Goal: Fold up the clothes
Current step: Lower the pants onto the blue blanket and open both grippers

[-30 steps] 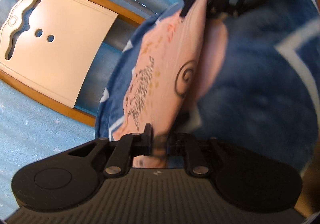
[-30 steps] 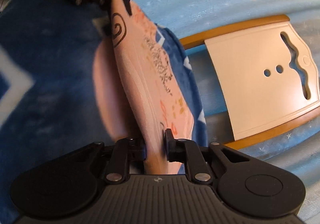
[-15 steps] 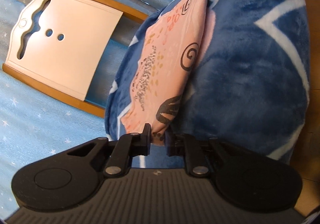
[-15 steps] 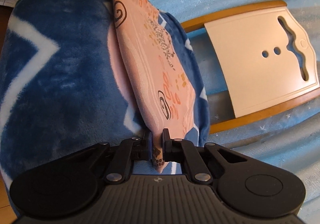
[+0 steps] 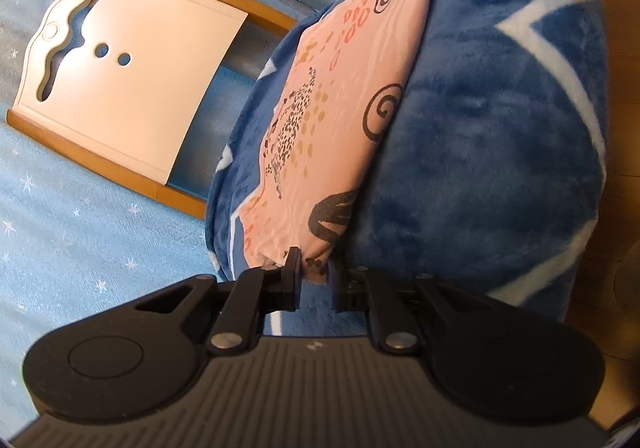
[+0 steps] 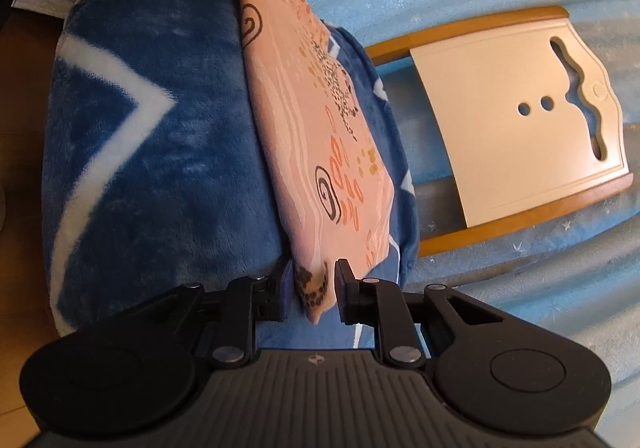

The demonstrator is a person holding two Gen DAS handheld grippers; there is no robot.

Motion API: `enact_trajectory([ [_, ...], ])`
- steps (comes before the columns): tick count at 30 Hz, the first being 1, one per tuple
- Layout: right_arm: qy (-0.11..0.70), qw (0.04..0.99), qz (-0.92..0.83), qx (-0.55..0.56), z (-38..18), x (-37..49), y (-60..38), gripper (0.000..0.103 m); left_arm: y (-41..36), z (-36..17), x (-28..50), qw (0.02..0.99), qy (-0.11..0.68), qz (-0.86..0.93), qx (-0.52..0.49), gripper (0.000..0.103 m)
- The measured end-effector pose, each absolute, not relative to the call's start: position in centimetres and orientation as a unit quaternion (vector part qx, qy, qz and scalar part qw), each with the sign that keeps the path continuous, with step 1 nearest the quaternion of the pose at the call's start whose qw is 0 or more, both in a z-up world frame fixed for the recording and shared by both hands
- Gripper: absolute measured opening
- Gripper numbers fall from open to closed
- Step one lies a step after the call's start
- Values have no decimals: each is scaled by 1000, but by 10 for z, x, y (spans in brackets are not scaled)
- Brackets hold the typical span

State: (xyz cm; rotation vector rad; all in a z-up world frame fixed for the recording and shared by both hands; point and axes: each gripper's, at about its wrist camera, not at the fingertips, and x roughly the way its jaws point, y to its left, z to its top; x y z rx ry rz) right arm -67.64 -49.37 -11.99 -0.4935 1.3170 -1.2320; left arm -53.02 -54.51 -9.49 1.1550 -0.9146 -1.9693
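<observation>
both tools, left (image 5: 314, 280) and right (image 6: 311, 290), sit parted around the folded pink garment (image 5: 340, 120) on a blue blanket (image 5: 500, 128); release step, withdrawing next.

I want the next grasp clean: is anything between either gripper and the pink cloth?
Nothing visible. The pink cloth lies on the blue blanket, its end corners directly between the fingers of the left gripper and right gripper, both open.
</observation>
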Motion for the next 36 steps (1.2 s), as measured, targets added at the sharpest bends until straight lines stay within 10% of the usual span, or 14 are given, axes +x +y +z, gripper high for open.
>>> enact_trajectory([
  [36, 369, 687, -626, -4, -81, -693, -506, 13, -568, -66, -516, 376, -145, -832, 382, 9],
])
